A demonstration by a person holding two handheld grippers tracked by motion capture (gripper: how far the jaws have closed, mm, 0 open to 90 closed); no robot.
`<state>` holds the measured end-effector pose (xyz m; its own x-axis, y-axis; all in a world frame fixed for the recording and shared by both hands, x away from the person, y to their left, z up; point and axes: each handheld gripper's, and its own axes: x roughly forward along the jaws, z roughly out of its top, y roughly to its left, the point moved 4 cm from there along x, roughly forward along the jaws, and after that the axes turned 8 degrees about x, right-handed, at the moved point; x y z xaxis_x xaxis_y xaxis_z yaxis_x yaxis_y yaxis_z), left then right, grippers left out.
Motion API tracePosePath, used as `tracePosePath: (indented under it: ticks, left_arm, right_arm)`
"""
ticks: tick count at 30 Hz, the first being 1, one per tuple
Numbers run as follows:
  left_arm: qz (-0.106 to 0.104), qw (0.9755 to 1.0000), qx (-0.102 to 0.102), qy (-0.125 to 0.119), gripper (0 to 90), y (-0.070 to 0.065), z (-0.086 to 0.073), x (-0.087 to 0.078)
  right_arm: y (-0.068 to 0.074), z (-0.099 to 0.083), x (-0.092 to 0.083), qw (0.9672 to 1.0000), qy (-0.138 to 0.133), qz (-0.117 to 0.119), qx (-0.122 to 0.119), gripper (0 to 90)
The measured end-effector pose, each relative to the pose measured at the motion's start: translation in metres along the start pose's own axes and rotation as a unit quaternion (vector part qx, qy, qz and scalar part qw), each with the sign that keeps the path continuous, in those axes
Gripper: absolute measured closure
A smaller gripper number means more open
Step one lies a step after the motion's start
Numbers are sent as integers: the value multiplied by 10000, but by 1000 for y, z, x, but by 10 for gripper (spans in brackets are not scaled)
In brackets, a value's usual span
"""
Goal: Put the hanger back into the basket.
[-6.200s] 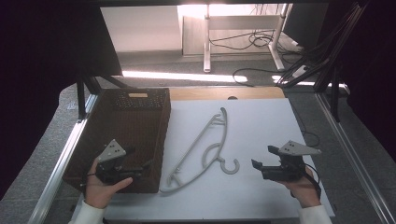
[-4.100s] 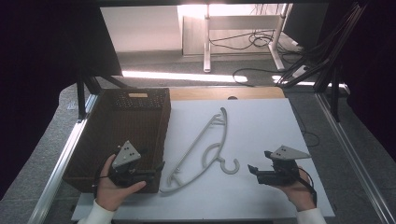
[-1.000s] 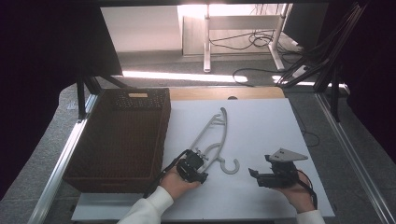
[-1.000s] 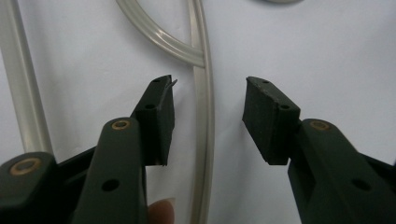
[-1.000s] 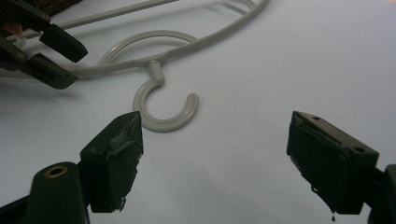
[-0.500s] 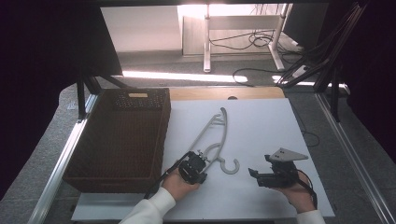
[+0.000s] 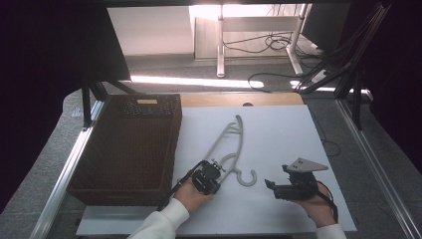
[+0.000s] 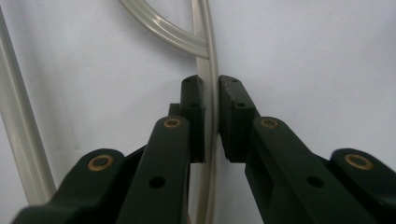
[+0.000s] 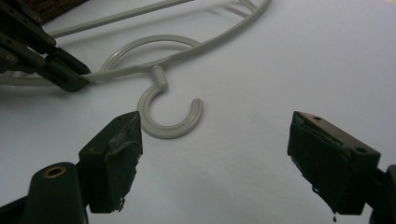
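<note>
While its jaws have just been closing, the left gripper [image 7: 213, 175] pinches the hanger [image 7: 234, 144] bar mid-mat, basket [image 7: 129, 144] at nine o'clock. Right gripper [image 7: 272, 186] waits agape, empty. Thin bar could twist free when lifted.

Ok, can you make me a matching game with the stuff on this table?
Things:
1. hanger
2. basket
3. left gripper
4. right gripper

States:
A. dark brown and woven
B. jaws wide apart
C. pale grey, lying flat on the white table
D. jaws pinched on a thin bar

Pairs: 1-C, 2-A, 3-D, 4-B
</note>
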<state>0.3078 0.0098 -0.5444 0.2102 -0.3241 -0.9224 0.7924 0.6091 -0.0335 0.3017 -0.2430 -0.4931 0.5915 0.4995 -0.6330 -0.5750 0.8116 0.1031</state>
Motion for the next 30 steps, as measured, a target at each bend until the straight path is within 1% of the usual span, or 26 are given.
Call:
tracePosePath:
  ticks: [7,10,13,14,15,16,17,20,21,22,23,24,25,26,27,28,29,30]
  left_arm:
    - [-75,10000,-34,-14,822,2,0,-1]
    - [-120,9999,-63,-65,823,4,-1,-4]
    - [-313,9991,-169,-218,823,6,-1,-10]
    - [-455,9981,-246,-331,823,8,-1,-15]
    - [-506,9975,-282,-396,823,9,-1,-17]
    - [-506,9975,-282,-396,823,9,-1,-17]
    - [-619,9960,-382,-523,823,11,-1,-23]
    - [-812,9927,-496,-738,823,14,0,-32]
    - [-812,9927,-496,-738,824,14,0,-32]
    - [-888,9908,-525,-876,823,14,1,-39]
    - [-916,9898,-541,-947,823,15,1,-42]
    - [-916,9898,-541,-947,823,15,1,-42]
    - [-958,9889,-542,-1000,823,15,2,-46]
    - [-1015,9865,-583,-1146,824,15,4,-54]
    - [-1015,9865,-583,-1146,823,15,4,-54]
    - [-1033,9856,-575,-1207,823,15,4,-57]
    - [-1080,9834,-593,-1333,823,16,6,-66]
    - [-1104,9821,-606,-1401,823,16,6,-69]
  right_arm:
    - [-2,0,-1,10000,-32,-40,23,188]
    - [-6,1,-4,9999,-72,-96,39,188]
    - [-9,0,-6,9998,-88,-137,86,188]
    - [-13,1,-8,9997,-126,-189,125,188]
    - [-15,1,-9,9995,-149,-209,158,188]
    - [-17,1,-11,9994,-176,-246,182,188]
    - [-19,1,-12,9992,-196,-273,208,188]
    - [-24,2,-15,9987,-260,-348,270,188]
    - [-25,2,-15,9986,-267,-358,300,188]
    - [-26,2,-16,9984,-277,-381,302,188]
    - [-27,2,-16,9983,-286,-391,318,188]
    - [-27,2,-16,9983,-286,-391,318,188]
    - [-27,2,-17,9983,-292,-396,316,188]
    - [-28,1,-17,9982,-295,-409,316,188]
    - [-28,1,-17,9982,-295,-409,316,188]
    - [-28,1,-17,9982,-289,-416,327,188]
    - [-29,1,-17,9981,-296,-425,341,188]
    - [-29,1,-18,9981,-295,-431,340,188]
